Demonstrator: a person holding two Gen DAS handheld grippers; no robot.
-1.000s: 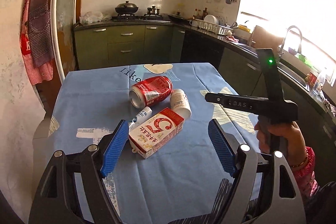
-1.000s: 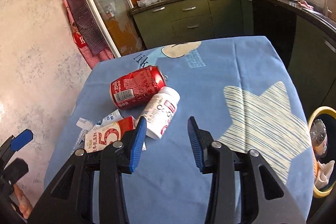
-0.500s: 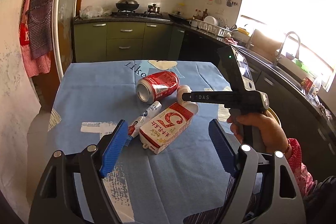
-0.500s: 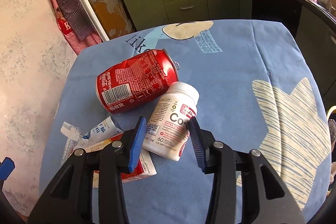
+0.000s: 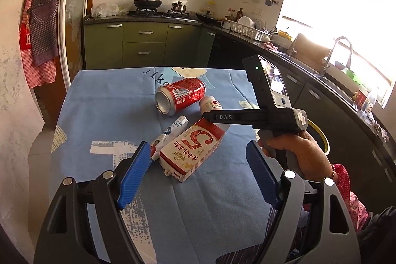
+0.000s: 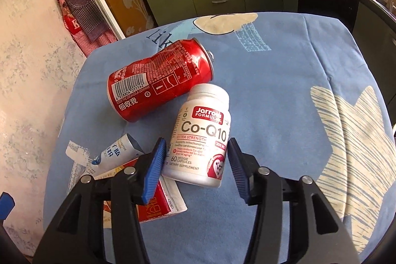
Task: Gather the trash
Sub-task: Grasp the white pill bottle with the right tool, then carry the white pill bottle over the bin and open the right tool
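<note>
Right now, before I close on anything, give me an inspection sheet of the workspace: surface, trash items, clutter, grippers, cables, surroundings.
Surface: table under a blue printed cloth.
Job's things: dented red soda can on its side; white supplement bottle lying beside it, apparently touching; squeezed toothpaste tube; red-and-white milk carton lying flat.
Clutter: nothing seen besides these four.
Grippers: right gripper open, blue pads either side of the bottle, not yet closed; left gripper open, held back near the carton.
Cables: nothing seen.
Surroundings: green kitchen cabinets, wok on the stove, dish rack, sink tap, aprons hanging on the left wall.
</note>
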